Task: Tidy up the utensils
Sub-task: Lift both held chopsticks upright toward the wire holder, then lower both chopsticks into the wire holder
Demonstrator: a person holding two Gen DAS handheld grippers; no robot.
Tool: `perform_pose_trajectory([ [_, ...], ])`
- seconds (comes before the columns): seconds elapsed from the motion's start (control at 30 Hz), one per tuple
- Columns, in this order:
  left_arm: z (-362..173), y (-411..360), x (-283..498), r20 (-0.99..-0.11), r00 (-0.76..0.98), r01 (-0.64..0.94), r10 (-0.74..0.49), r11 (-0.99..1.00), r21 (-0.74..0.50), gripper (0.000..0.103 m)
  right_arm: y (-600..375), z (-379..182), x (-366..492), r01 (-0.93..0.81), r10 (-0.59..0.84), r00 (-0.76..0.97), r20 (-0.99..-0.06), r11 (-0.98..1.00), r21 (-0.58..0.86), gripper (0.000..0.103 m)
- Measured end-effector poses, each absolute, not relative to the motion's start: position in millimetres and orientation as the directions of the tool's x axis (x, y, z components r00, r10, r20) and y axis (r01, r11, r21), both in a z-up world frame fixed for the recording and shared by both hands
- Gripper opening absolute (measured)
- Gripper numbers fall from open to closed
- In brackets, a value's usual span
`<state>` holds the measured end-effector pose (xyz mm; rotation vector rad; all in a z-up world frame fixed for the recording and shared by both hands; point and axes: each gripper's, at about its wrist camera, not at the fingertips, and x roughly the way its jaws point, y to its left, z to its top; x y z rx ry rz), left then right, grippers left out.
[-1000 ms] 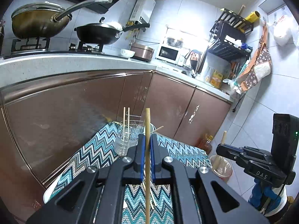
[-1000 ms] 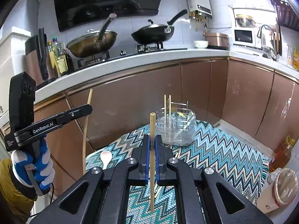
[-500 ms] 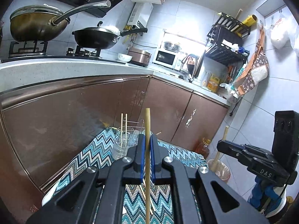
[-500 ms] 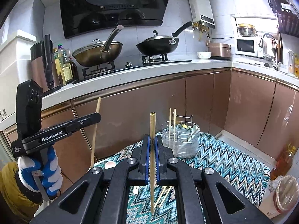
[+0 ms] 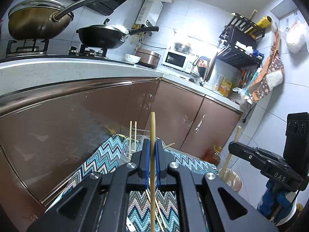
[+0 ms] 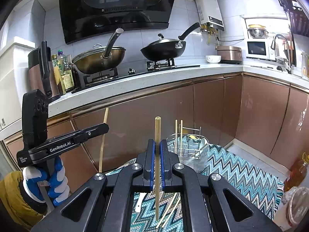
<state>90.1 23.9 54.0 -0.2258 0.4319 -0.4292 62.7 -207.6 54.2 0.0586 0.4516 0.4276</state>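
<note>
Each clamped on an upright chopstick, the left gripper [image 5: 152, 150] and right gripper [image 6: 158, 150] hover above the zigzag mat [image 6: 241, 170], mid-carry toward the wire utensil holder [image 6: 190, 150] beyond, where each stick seemingly needs lowering in.

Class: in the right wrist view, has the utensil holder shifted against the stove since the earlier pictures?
Cannot tell. The utensil holder sits lower and further right beneath the stove, consistent with the camera moving.

A blue, teal, white and black zigzag-patterned woven cloth [image 6: 241, 174] covers the bench. Pale tan wooden chopsticks [image 6: 178, 135] stand in a clear plastic-and-wire holder [image 6: 190, 152]. Each black tool [image 6: 157, 150] has blue pads. The cabinet doors [image 6: 212, 112] are glossy copper-brown; a glove [image 6: 56, 179] is blue and white.
</note>
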Motion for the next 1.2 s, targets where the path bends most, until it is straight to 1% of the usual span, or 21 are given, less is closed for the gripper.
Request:
perform_pose_trajectory([
  [0.23,56.2,23.9,112.1,-0.354,0.828,0.34,-0.434,0.892,-0.299,0.005,-210.0,61.5,86.5,-0.407,0.435,0.815,-0.383,0.9,0.156,0.005],
  [0.5,64.5,23.1,137.1,-0.331,0.845,0.324,-0.419,0.895,-0.306,0.005,-215.8,70.5,115.3,-0.432,0.465,0.819,-0.335,0.885,0.173,0.005],
  [0.67,71.1,15.4,161.4,-0.304,0.853,0.327,-0.424,0.889,-0.32,0.005,-219.7,74.0,135.6,-0.447,0.484,0.826,-0.289,0.875,0.187,0.005],
  [0.87,75.4,5.3,198.8,-0.249,0.871,0.317,-0.424,0.871,-0.374,0.005,-229.2,74.7,171.0,-0.443,0.486,0.845,-0.223,0.87,0.218,0.005],
  [1.03,71.4,-11.5,233.3,-0.206,0.905,0.28,-0.372,0.886,-0.369,0.005,-232.1,69.3,201.3,-0.405,0.439,0.88,-0.182,0.893,0.195,0.005],
  [1.2,49.4,-29.0,269.9,-0.189,0.938,0.211,-0.292,0.91,-0.358,0.005,-235.2,47.5,233.4,-0.364,0.396,0.899,-0.186,0.913,0.185,0.005],
])
